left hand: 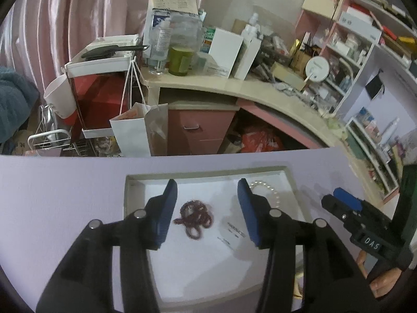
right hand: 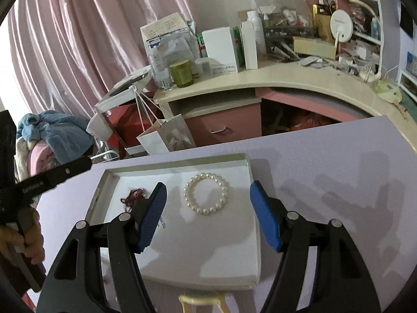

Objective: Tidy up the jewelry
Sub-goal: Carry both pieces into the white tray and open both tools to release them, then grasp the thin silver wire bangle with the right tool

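My left gripper (left hand: 207, 203) hangs open over the shallow white tray (left hand: 146, 180) on the lilac tabletop (left hand: 65, 190), holding nothing; dark red bead strand (left hand: 194, 219) lies heaped between its fingers. My right gripper (right hand: 208, 208) also open, empty, above the pearl bracelet (right hand: 207, 193) in the same tray.

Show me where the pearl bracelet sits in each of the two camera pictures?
Left wrist view: the pearl bracelet lies in the tray's far right corner, partly hidden behind the right blue finger.
Right wrist view: the pearl bracelet lies in full view in the middle, between the two blue fingers.
Shared landmark: the dark red beads in the same white tray.
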The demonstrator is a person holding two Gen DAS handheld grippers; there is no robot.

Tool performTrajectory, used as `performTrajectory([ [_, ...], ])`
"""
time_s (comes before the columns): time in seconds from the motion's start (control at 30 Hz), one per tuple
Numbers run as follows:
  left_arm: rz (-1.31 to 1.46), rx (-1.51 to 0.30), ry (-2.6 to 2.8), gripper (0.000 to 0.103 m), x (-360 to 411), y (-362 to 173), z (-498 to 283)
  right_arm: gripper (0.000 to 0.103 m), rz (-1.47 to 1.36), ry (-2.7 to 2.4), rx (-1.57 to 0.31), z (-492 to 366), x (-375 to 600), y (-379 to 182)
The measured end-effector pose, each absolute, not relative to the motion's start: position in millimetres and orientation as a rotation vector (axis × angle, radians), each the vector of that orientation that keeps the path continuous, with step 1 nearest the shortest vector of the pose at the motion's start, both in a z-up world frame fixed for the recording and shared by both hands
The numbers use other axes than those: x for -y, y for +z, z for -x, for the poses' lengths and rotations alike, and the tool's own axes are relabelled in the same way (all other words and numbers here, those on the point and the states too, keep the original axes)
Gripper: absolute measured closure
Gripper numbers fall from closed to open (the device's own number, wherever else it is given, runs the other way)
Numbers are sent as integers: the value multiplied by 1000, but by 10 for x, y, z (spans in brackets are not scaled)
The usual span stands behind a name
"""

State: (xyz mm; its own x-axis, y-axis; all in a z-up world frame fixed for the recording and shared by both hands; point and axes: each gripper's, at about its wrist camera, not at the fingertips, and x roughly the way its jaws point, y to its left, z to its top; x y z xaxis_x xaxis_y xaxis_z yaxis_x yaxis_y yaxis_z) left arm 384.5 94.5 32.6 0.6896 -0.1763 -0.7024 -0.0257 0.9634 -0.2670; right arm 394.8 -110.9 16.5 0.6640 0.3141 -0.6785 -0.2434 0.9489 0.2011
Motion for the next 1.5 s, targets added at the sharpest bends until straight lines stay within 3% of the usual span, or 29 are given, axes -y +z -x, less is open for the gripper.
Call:
performTrajectory([
  [0.13, 243, -755, -62, 52, -986, 445, -3461, 34, -82, 312, -738, -3631, 1221, 255],
  [0.37, 203, -688, 28, 32, -1035, 493, -2530, 34, -32, 301, -672, -2984, 1402, 269],
  [0.57, 229, -674, 110, 18, -1095, 339, -1835, 34, -19, 300, -753, -2593, 1494, -23],
  [0.77, 308, -703, 163, 14, -1084, 78, -1388, 33, -21, 298, -833, -2303, 1494, -335],
  [0.93, 357, -732, 187, 14, -1038, -112, -1102, 12, 36, 289, -882, -2179, 1415, -510],
  [1.5, 332, -759, 166, 14, -863, -203, -865, 10, 157, 253, -954, -2225, 1263, -755],
])
